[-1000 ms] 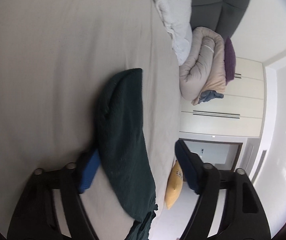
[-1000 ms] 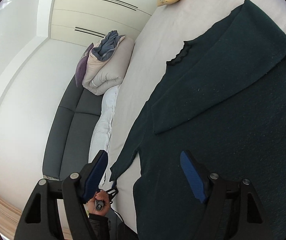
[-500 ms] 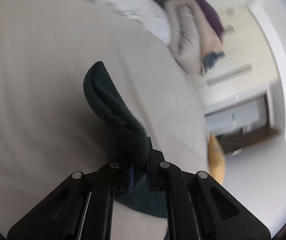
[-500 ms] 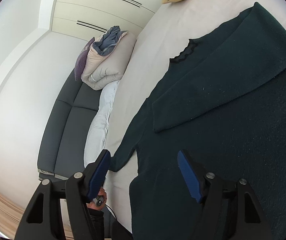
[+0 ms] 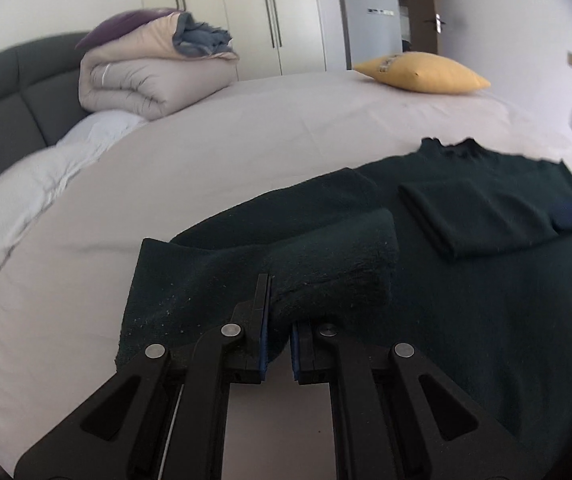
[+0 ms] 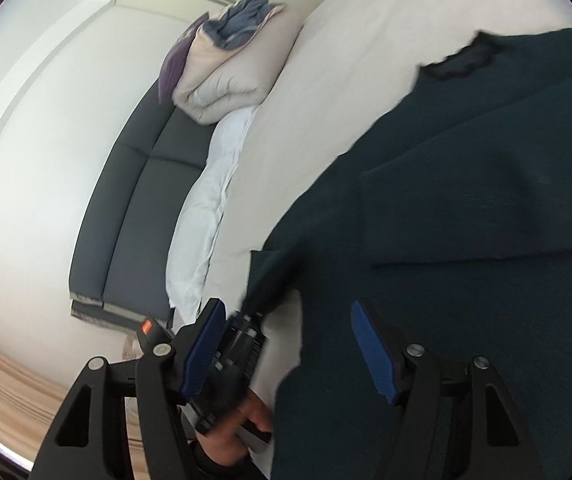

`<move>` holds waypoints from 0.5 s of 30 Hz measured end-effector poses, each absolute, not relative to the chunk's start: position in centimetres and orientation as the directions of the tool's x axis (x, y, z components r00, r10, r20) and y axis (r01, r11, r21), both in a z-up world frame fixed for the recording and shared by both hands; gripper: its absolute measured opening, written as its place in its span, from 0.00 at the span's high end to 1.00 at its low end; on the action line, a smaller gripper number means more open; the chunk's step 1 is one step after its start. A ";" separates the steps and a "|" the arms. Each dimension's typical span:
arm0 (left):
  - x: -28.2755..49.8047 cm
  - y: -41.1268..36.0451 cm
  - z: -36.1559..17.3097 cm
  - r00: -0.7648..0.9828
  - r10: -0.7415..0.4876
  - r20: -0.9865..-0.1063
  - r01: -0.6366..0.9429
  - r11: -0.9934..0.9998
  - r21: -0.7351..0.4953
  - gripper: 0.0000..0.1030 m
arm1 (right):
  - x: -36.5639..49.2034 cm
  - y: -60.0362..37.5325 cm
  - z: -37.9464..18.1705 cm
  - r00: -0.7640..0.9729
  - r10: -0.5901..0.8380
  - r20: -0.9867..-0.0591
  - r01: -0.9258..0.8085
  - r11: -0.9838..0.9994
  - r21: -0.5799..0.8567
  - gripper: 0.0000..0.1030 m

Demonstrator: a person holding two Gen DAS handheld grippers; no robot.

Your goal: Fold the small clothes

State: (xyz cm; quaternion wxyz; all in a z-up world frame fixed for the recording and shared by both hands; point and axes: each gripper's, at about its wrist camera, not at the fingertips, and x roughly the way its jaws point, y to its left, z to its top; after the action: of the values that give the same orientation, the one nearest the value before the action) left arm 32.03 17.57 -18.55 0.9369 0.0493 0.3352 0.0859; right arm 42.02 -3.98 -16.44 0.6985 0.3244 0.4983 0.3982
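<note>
A dark green sweater (image 5: 486,280) lies spread on the bed (image 5: 205,152), one sleeve (image 5: 482,212) folded across its chest. My left gripper (image 5: 277,344) is shut on the other sleeve (image 5: 326,264) and holds it lifted over the body of the sweater. In the right wrist view the sweater (image 6: 466,220) fills the right side. My right gripper (image 6: 286,344) is open and empty, above the sweater's lower left edge. The left gripper's body and the hand holding it (image 6: 233,424) show just beyond its left finger.
A folded beige duvet (image 5: 145,80) with purple and blue items on top sits at the head of the bed. A yellow pillow (image 5: 422,74) lies at the far edge. A white quilt (image 5: 25,200) runs along the dark headboard (image 5: 5,92). Wardrobes (image 5: 225,8) stand behind.
My left gripper closed on the sleeve, lifted it and swung it over the sweater's body. My right gripper stayed open and shifted slightly toward the sweater's lower edge.
</note>
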 end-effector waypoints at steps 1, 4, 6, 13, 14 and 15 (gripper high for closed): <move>32.0 17.2 -18.6 0.765 0.200 -0.612 -0.127 0.979 0.161 0.93 | 42.6 -2.9 -16.8 0.163 0.890 -0.426 -0.224 0.454 0.863 0.33; 31.4 16.9 -18.7 0.774 0.203 -0.600 -0.132 0.978 0.159 0.93 | 43.9 0.0 -18.6 0.109 0.907 -0.407 -0.161 0.421 0.893 0.33; 30.1 16.1 -18.9 0.776 0.208 -0.596 -0.133 0.977 0.169 0.93 | 44.3 1.7 -19.8 0.076 0.919 -0.388 -0.119 0.395 0.911 0.33; 27.6 16.1 -18.8 0.783 0.205 -0.587 -0.126 0.977 0.172 0.93 | 45.5 5.8 -22.3 0.012 0.922 -0.388 -0.050 0.388 0.920 0.45; 27.4 16.2 -18.7 0.781 0.203 -0.591 -0.126 0.977 0.170 0.93 | 45.7 6.1 -22.4 0.009 0.924 -0.381 -0.058 0.381 0.923 0.53; 27.4 16.2 -18.8 0.779 0.202 -0.593 -0.126 0.978 0.167 0.93 | 45.8 6.3 -22.3 0.006 0.923 -0.386 -0.072 0.385 0.920 0.70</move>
State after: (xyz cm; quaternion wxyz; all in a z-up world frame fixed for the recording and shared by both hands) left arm 27.37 16.17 -18.78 0.9413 0.0590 0.3206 0.0872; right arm 45.83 6.26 -22.33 0.6039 0.3717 0.5725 0.4115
